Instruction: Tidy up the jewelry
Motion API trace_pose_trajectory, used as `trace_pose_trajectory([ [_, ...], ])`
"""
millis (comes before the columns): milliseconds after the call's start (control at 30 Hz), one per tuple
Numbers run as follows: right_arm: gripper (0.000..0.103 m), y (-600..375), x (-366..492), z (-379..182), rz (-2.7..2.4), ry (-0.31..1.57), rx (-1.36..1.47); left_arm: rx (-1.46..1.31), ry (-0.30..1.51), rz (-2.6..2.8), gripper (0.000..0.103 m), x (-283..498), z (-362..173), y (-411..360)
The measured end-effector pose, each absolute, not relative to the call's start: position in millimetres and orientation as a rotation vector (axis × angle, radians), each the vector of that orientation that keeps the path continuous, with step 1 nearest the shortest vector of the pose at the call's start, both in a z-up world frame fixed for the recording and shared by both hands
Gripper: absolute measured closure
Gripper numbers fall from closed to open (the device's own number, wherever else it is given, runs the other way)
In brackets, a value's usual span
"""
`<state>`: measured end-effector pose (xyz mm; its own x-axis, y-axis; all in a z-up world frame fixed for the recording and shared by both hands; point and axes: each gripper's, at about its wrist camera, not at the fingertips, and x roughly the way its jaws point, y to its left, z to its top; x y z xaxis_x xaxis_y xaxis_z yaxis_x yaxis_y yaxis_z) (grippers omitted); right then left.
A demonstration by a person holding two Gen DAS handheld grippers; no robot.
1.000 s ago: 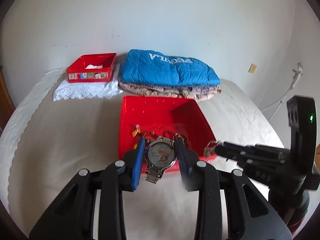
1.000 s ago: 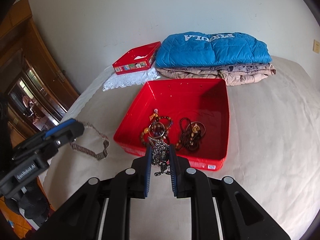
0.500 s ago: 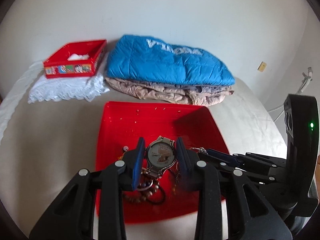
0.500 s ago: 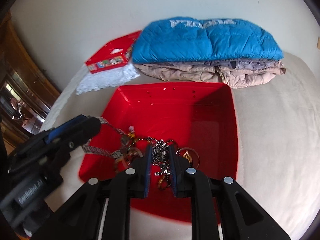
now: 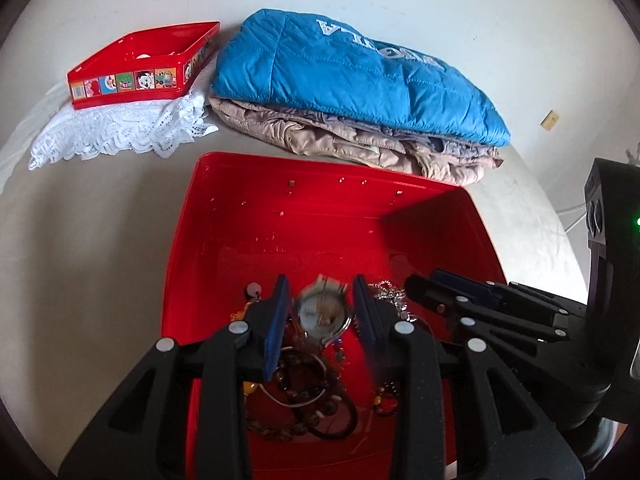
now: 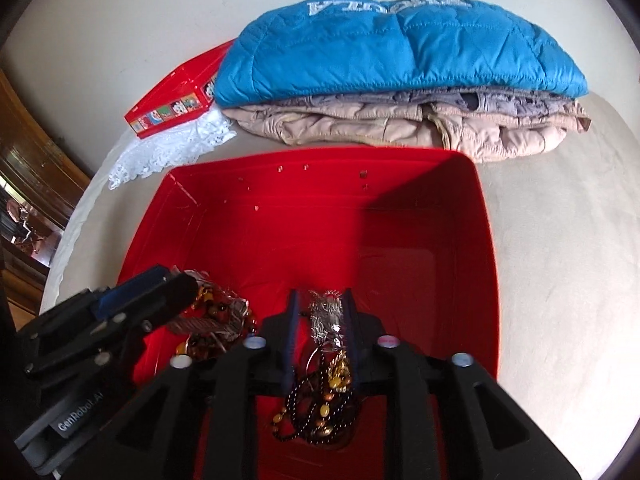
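A red bin (image 5: 280, 208) (image 6: 400, 208) lies on the bed and holds a pile of bead bracelets and necklaces (image 5: 304, 392) (image 6: 320, 404). My left gripper (image 5: 322, 300) is over the bin's near part; its jaws stand apart on either side of a silver wristwatch (image 5: 322, 314), which looks blurred and loose between them. My right gripper (image 6: 320, 304) is also over the bin, jaws slightly apart around a silver chain (image 6: 326, 316) that hangs between them. Each gripper shows in the other's view (image 5: 460, 300) (image 6: 152, 292).
A small red tin with cartoon pictures (image 5: 140, 64) (image 6: 172, 100) sits on white lace cloth (image 5: 120, 128) at the back left. A folded blue jacket (image 5: 340, 76) (image 6: 392, 48) lies on beige clothing (image 5: 360, 140) behind the bin. A wooden cabinet (image 6: 28, 152) stands left.
Both grippers have moved forward and down into the red bin. The left jaws have widened and the watch has slipped loose. The right jaws have also opened a little around the chain.
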<state>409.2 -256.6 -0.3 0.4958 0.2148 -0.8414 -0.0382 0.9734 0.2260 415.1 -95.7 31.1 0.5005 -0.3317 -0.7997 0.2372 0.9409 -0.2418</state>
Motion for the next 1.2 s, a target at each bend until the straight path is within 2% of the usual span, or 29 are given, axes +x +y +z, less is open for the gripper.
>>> trace_pose_trajectory([
  [367,0.072,-260,394,24,0.126,0.982,0.141,-0.094,0.916,-0.333,0.065,399,56,-89],
  [533,0.061,-259,380,30,0.125,0.971,0.127,-0.072,0.897,-0.318,0.051,385,62,-85],
  [600,0.058,-259,377,31,0.125,0.969,0.128,-0.064,0.894,-0.309,0.042,379,63,-82],
  [700,0.054,-260,366,32,0.129,0.966,0.132,-0.059,0.892,-0.3,0.039,370,62,-75],
  [833,0.044,-261,351,36,0.13,0.953,0.133,-0.051,0.874,-0.276,0.031,354,64,-64],
  [933,0.034,-264,338,41,0.125,0.935,0.134,-0.034,0.849,-0.258,0.022,342,67,-58],
  [1000,0.033,-265,329,44,0.125,0.924,0.132,-0.021,0.834,-0.249,0.016,332,70,-54],
  [1067,0.032,-266,319,48,0.13,0.916,0.135,-0.011,0.827,-0.246,0.014,323,72,-53],
  [1200,0.016,-263,301,54,0.135,0.895,0.119,0.001,0.812,-0.232,0.011,304,76,-47],
])
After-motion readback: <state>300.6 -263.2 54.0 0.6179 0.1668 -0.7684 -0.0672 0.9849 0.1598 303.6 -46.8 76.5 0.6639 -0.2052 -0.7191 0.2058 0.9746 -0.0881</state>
